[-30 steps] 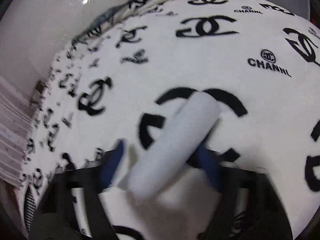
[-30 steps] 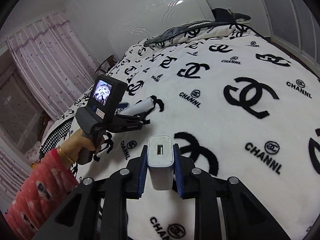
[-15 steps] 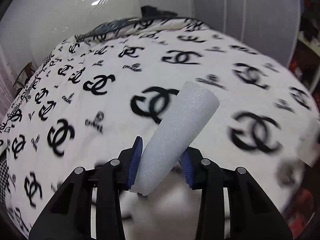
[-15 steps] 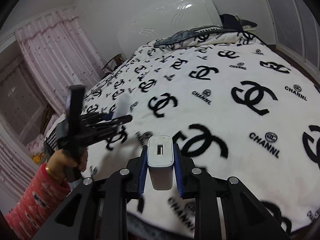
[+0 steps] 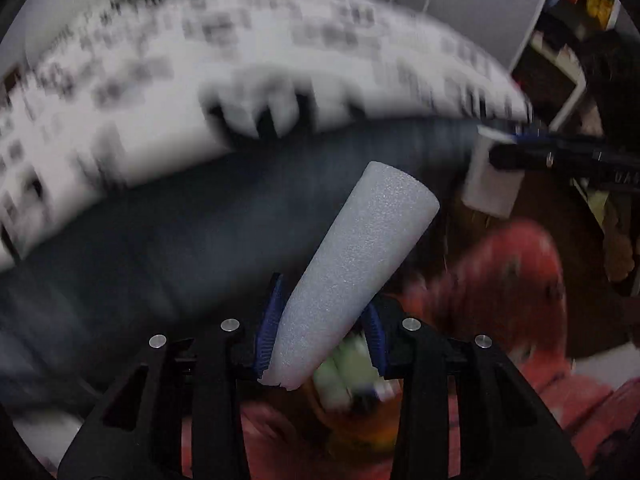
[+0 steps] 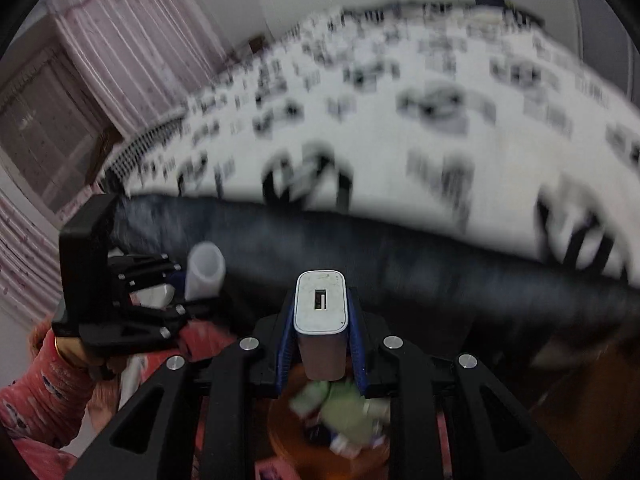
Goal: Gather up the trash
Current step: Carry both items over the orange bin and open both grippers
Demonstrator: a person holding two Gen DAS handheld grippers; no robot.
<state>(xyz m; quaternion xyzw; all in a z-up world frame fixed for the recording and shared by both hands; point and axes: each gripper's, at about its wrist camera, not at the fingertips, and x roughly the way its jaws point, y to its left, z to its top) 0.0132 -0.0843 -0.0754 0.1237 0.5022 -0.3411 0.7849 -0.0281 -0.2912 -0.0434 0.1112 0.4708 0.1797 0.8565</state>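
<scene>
Seen from the left wrist camera, centre frame: left gripper [image 5: 322, 334] clamped on a white foam tube [image 5: 352, 268], blue pads [image 5: 269, 330] pressed to both sides of its lower part, jaws narrowed to the tube's width after closing in over the last second, tube slanting up and to the right with its ragged end poking out below the fingers. Behind the tube, blurred: black-and-white patterned blanket [image 5: 168, 80] across the upper left, dark bed side [image 5: 180, 232] beneath it. At the right edge of the same frame, right gripper [image 5: 516, 148] reaching in with a white charger block [image 5: 490, 186] between its fingers. From the right wrist camera, lower centre: right gripper [image 6: 320, 332] squeezed tight on that white charger block [image 6: 320, 312], socket face turned up toward the lens, blue pads [image 6: 285, 340] flat against both flanks. Directly below both grippers, a round orange-brown bin [image 6: 280, 432] with blurred green and white wrappers [image 6: 344, 412] inside, also glimpsed under the tube in the left view [image 5: 352, 432]. At lower left of the right view, left gripper [image 6: 188, 280] gripping the foam tube [image 6: 206, 270], held by a hand [image 6: 84, 350] in a red patterned sleeve [image 6: 36, 396]. Pink curtain [image 6: 132, 48] at upper left.
</scene>
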